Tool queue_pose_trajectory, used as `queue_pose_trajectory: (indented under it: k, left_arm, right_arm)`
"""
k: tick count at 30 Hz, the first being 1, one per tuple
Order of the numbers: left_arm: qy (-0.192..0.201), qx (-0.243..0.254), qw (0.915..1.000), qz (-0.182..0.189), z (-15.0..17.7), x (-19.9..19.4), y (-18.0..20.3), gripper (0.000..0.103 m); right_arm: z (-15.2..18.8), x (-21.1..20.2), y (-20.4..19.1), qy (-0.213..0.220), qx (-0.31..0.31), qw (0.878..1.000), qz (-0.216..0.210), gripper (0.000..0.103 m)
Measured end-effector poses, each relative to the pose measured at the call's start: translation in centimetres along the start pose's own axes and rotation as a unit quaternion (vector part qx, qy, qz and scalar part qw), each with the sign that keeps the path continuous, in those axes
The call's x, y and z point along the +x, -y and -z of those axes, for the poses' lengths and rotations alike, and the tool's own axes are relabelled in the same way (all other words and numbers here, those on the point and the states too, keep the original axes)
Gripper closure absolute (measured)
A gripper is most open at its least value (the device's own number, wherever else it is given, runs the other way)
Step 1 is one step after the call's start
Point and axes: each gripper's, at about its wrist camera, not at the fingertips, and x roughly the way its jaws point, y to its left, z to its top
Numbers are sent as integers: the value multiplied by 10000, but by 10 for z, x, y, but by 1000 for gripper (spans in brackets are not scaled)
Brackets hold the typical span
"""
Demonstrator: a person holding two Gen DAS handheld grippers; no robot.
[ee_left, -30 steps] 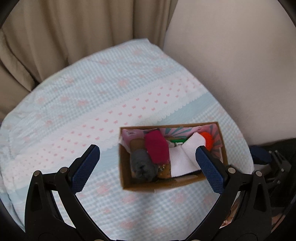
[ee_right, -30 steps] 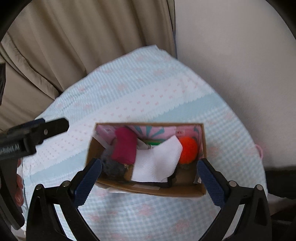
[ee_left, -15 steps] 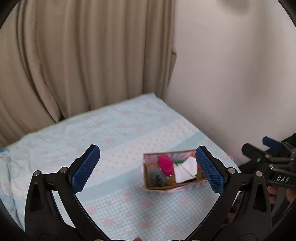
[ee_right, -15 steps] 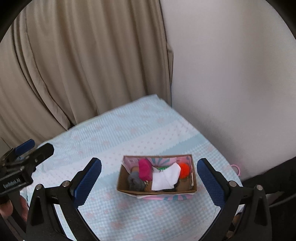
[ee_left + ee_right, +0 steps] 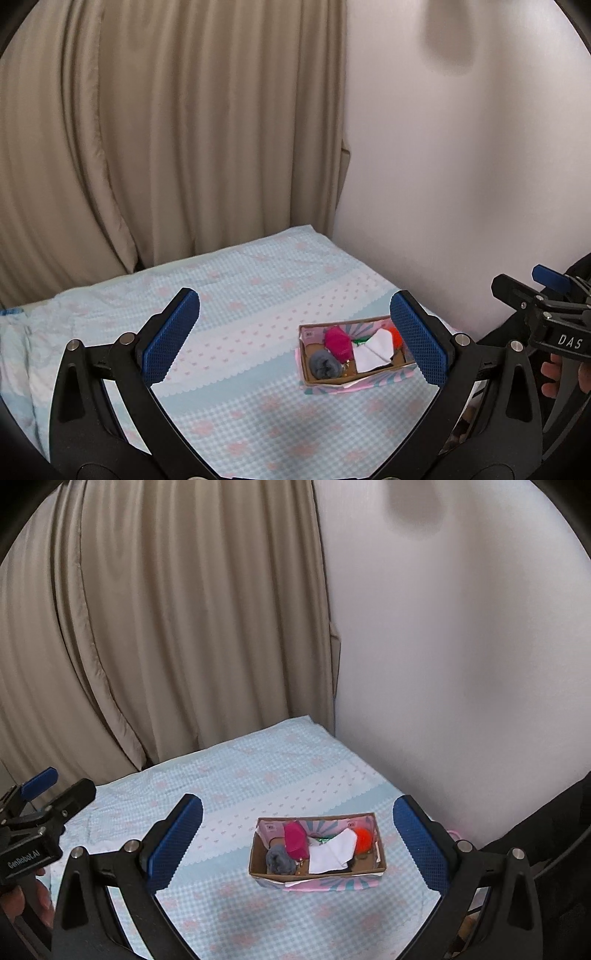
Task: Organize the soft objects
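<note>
**Both grippers pulled back, box left packed**

Since you have drawn both grippers up and away over the last second, the cardboard box (image 5: 317,849) has shrunk from filling the view to a small shape on the bedspread (image 5: 240,332), which suggests the sorting is done or nearly so. Your left gripper (image 5: 295,336) and right gripper (image 5: 297,842) both stand wide open, holding nothing. Inside the box lie the grey sock (image 5: 280,860), magenta roll (image 5: 295,840), white cloth (image 5: 334,854) and orange ball (image 5: 364,840), all well apart from the pads.

The right wrist view centres the box at 6 o'clock and shows its near wall squarely, with your left gripper at 9 o'clock. The left wrist view puts the box toward 4 o'clock, half hidden behind its right finger, and shows your right gripper at 3 o'clock.
</note>
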Motion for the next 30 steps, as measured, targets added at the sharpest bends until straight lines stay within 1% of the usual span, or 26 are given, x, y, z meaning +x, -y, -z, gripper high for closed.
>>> queue_pose_trajectory:
  k: [5,14,21,30]
  left_arm:
    - [141,37,9999,-20,1,-15,2,0]
    - [198,75,9998,-65,0,-26,6,0]
    - [228,132,9996,-104,0,-28,9,0]
    - [259,87,9996,-44,-2,-24,11,0]
  right_arm:
    - [3,-15,-3,181,-24,9998,102,0]
    - [1,-34,-3,398,-35,9990,221,0]
    - [1,-36,0,436,-1,9987,280,0]
    - [-1,-34,1,493,-29,9982,347,0]
